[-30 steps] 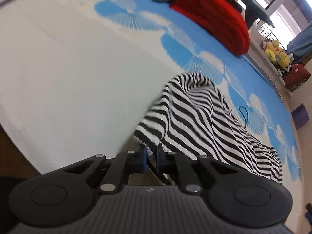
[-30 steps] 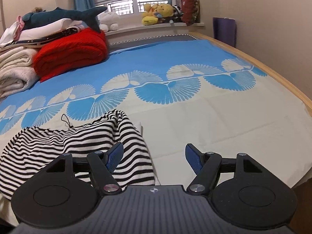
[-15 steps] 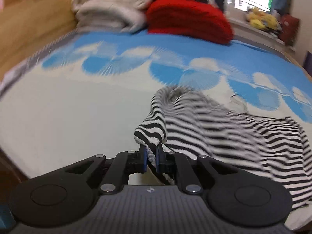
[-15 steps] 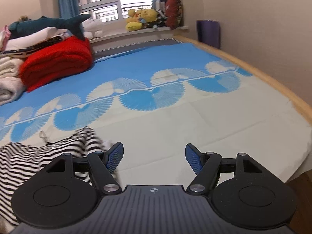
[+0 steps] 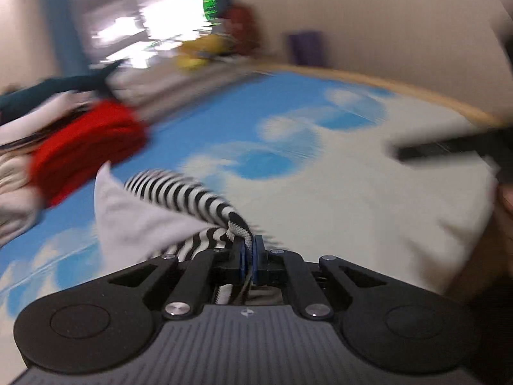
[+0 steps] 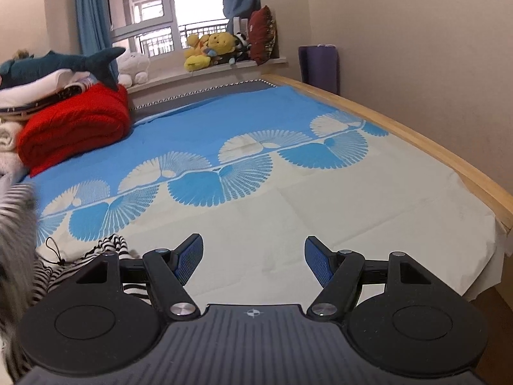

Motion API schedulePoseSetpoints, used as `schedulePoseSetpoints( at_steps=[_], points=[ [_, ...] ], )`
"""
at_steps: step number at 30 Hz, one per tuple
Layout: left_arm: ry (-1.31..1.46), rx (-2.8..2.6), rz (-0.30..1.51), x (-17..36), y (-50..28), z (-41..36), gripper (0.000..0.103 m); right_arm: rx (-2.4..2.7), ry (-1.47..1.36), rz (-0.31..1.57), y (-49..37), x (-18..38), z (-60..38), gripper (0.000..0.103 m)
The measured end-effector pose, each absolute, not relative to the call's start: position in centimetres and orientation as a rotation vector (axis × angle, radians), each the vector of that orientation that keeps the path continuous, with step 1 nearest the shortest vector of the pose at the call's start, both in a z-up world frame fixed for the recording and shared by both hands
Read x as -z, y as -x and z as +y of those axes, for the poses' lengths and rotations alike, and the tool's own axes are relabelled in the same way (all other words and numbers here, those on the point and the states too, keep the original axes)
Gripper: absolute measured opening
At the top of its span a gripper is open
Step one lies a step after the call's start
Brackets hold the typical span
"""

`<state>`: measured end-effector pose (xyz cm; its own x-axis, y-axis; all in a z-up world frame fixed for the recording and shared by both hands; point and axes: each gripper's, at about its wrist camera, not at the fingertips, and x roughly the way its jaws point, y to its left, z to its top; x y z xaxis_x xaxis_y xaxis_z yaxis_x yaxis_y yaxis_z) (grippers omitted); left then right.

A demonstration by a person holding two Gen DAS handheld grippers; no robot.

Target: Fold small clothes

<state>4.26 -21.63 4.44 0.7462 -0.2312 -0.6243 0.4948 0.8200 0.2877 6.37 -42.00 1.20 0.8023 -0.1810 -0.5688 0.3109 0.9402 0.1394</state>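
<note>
The left gripper (image 5: 249,255) is pinching the striped top's (image 5: 192,192) hem above the bed (image 6: 288,211), right gripper (image 6: 253,261) spread empty nearby, so I'd lay that edge down flat and square.

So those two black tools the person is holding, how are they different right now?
The left tool is shut on the striped garment, pinching its edge and lifting it; the right tool is open and holds nothing. The left view is blurred, the right sharp, over the bedsheet. Both share black arms and blue pads.
</note>
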Motion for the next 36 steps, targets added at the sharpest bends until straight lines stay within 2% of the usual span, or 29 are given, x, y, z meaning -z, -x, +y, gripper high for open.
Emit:
schedulePoseSetpoints(
  at_steps=[1, 3, 5, 6, 10, 12, 14, 16, 18, 23, 24, 25, 26, 29, 31, 36],
  points=[
    [-0.489, 0.479, 0.681, -2.9, -4.2, -23.7, 0.011, 0.267, -0.247, 0.581, -6.2, -1.2, -42.6, 0.072],
    [-0.515, 0.58, 0.815, -0.6, -4.3, -25.9, 0.012, 0.271, -0.293, 0.575, -5.9, -1.2, -43.8, 0.072],
    [-0.496, 0.618, 0.801, -0.7, -3.8, -25.7, 0.013, 0.274, -0.353, 0.573, -5.7, -1.2, -45.1, 0.072],
    [-0.462, 0.622, 0.792, -1.4, -3.8, -24.8, 0.018, 0.273, -0.391, 0.572, -5.6, -1.1, -45.7, 0.072],
    [-0.365, 0.558, 0.773, -4.2, -5.7, -19.0, 0.027, 0.263, -0.507, 0.558, -5.7, -1.1, -46.9, 0.071],
    [-0.362, 0.48, 0.761, -5.3, -7.2, -15.0, 0.028, 0.249, -0.534, 0.564, -6.2, -0.9, -46.6, 0.071],
    [-0.336, 0.423, 0.757, -6.1, -8.1, -11.7, 0.031, 0.228, -0.537, 0.587, -6.9, -0.6, -45.8, 0.063],
    [-0.268, 0.375, 0.759, -6.1, -9.2, -8.1, 0.036, 0.181, -0.537, 0.611, -7.6, -0.3, -44.9, 0.038],
    [-0.194, 0.354, 0.761, -6.3, -9.5, -5.3, 0.036, 0.129, -0.524, 0.619, -8.1, -0.4, -43.9, 0.032],
    [0.086, 0.337, 0.832, -4.2, -9.7, 0.1, 0.036, -0.007, -0.458, 0.663, -9.7, -0.3, -41.0, 0.034],
    [0.12, 0.356, 0.819, -4.3, -9.9, 0.3, 0.037, -0.035, -0.444, 0.692, -10.2, 0.1, -40.4, 0.039],
    [0.127, 0.367, 0.82, -4.2, -9.5, 0.4, 0.038, -0.064, -0.441, 0.734, -10.8, 0.7, -39.8, 0.05],
    [0.114, 0.375, 0.838, -3.9, -9.5, 0.2, 0.038, -0.086, -0.446, 0.778, -11.3, 1.4, -39.3, 0.054],
    [0.059, 0.37, 0.919, -2.7, -9.9, -0.6, 0.038, -0.105, -0.416, 0.891, -12.7, 3.2, -37.2, 0.059],
    [0.041, 0.361, 0.942, -2.0, -10.2, -0.8, 0.038, -0.106, -0.375, 0.927, -13.6, 4.0, -36.0, 0.065],
    [0.089, 0.348, 0.956, -1.3, -11.1, 0.0, 0.038, -0.085, -0.371, 1.038, -15.3, 6.4, -34.3, 0.067]
  ],
)
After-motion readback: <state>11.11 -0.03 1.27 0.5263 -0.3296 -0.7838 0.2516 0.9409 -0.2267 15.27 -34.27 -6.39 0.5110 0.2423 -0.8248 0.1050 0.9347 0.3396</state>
